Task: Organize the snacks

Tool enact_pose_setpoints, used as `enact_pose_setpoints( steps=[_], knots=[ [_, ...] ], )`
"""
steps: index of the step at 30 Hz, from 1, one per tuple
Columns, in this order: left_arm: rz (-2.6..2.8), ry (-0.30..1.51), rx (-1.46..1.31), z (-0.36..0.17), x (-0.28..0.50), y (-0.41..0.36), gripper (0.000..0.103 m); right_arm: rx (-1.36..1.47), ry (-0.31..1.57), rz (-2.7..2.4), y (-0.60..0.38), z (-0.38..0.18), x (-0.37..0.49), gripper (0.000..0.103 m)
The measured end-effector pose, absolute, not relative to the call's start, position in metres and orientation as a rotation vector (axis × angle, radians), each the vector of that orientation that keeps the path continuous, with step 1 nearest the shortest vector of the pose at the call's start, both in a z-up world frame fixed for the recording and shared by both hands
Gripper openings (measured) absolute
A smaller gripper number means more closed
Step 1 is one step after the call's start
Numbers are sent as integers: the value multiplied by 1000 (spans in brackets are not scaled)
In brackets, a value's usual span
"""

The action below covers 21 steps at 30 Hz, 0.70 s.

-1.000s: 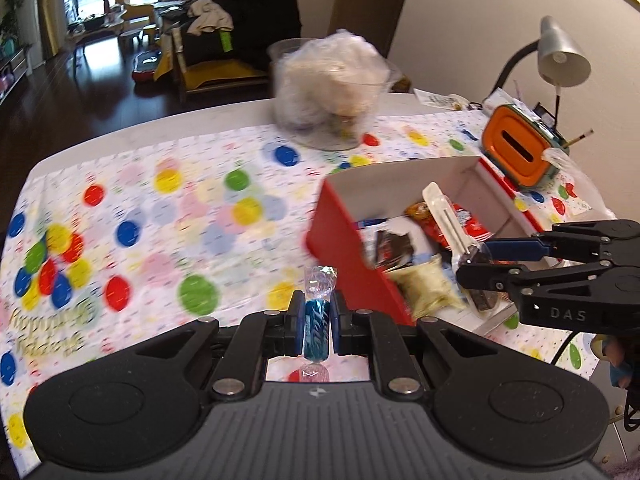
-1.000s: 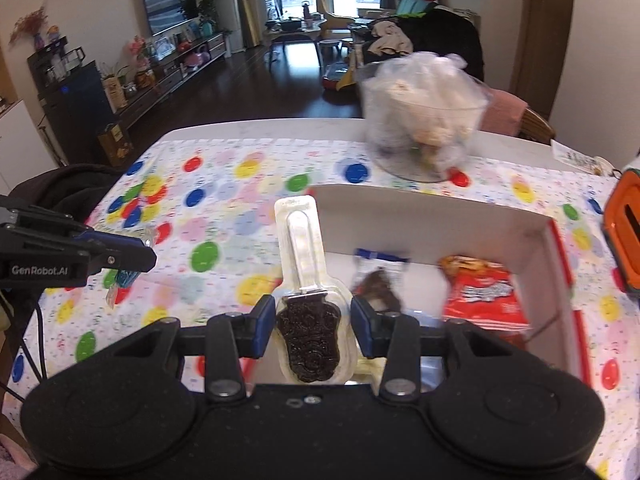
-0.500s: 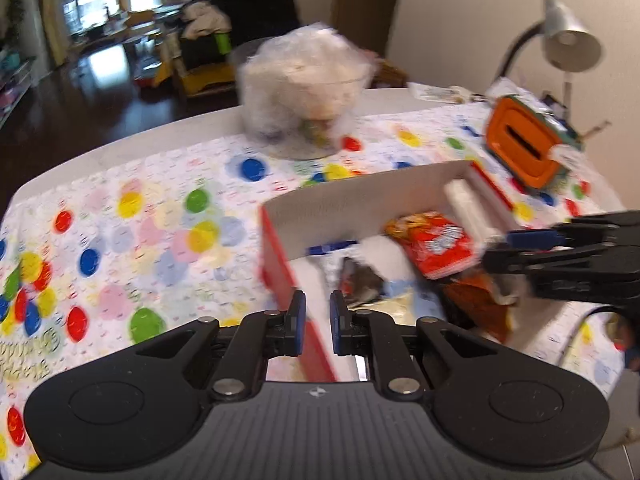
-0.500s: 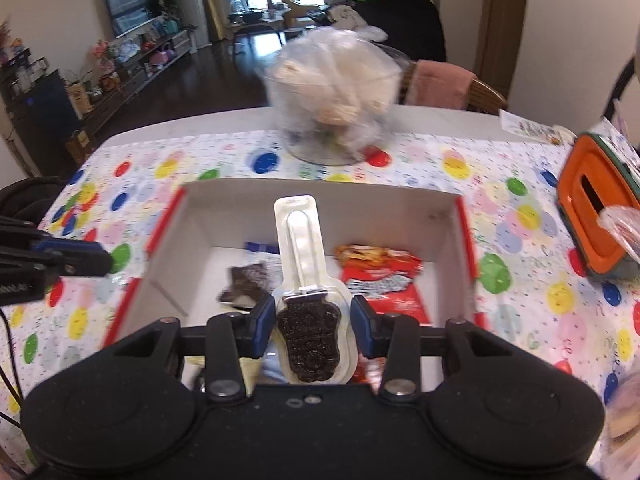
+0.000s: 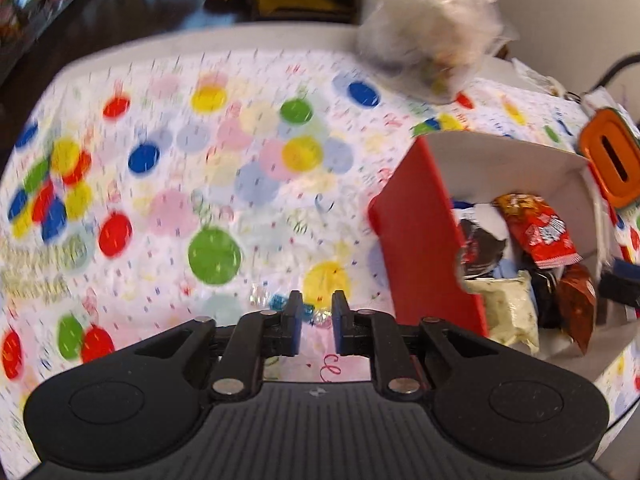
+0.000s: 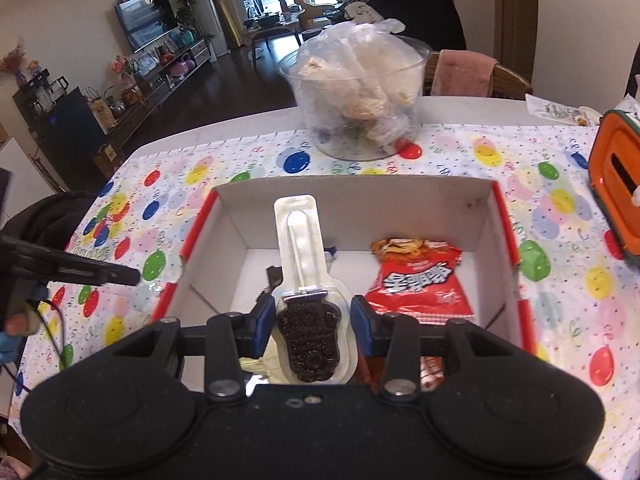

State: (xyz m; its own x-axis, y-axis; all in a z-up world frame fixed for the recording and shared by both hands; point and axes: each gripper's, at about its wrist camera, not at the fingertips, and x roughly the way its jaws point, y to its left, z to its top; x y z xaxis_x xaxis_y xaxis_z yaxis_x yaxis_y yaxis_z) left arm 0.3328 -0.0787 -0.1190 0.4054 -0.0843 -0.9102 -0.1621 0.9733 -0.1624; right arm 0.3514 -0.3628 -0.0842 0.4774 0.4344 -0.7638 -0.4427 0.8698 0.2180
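The chocolate lollipop in its clear blister pack [image 6: 308,308] is pinched at its dark, wide end between the blue pads of the right gripper [image 6: 314,322], with the pale stick end reaching forward, away from the claw, over the open box [image 6: 352,200]. That box, white inside and red outside, lies directly below and ahead of the right claw; inside it, just to the right of the claw's right finger, a red snack packet [image 6: 418,280] lies flat, and a dark wrapper [image 6: 274,278] shows just beyond the left finger. Past the box's far wall stands a clear bowl holding a plastic bag of pale snacks [image 6: 360,92], and far off to the right sits an orange container [image 6: 616,196]. The left gripper [image 5: 316,322] points down at the balloon-print tablecloth [image 5: 200,160] with the box's red side [image 5: 424,248] just to its right; its jaws are opening and nothing is gripped between them. Just ahead of its fingertips, on the cloth, lies what looks like a small blue candy in a clear twist wrapper [image 5: 296,308], though motion blur makes it hard to be sure. From this side the box also shows a pale yellowish packet [image 5: 508,308] and a brown one [image 5: 576,304] near its close corner.
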Motion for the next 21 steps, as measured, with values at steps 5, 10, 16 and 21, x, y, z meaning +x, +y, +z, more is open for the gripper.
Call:
enact_pose_setpoints(
  steps=[5,10,16,21],
  knots=[
    [122,1197,-362,-140,344,-75,57,2,930,516,-366,-85,352,40],
    [263,1236,-423,-158,357,-76,57,8,928,492,-376,-86,355,40],
    [341,1260,-407,-170,366,-85,49,13,923,477,-389,-88,359,40],
    [374,1270,-385,-175,369,-89,35,13,917,474,-395,-88,360,40]
  ],
)
